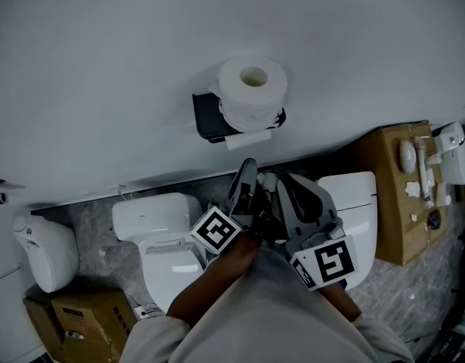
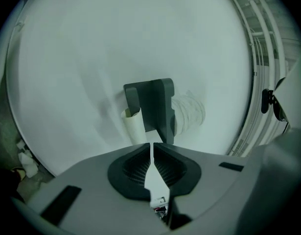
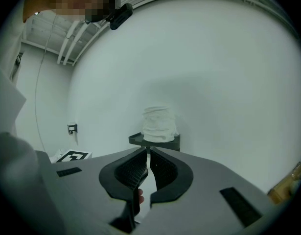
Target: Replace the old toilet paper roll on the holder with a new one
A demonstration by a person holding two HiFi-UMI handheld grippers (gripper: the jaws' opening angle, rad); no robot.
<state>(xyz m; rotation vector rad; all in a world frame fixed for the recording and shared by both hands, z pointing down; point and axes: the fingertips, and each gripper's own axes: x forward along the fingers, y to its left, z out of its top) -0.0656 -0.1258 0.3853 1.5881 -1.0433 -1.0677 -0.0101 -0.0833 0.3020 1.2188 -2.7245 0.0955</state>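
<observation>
The roll sits on the black holder on the white wall, and looks full and slightly rumpled. Below it and clear of it, the left hand-held gripper has its jaws pressed together with nothing between them. The right hand-held gripper is just beside it, also closed and empty. At the right, a brown box has small white items lying on its face. Another box stands at lower left, and I cannot tell what it contains.
</observation>
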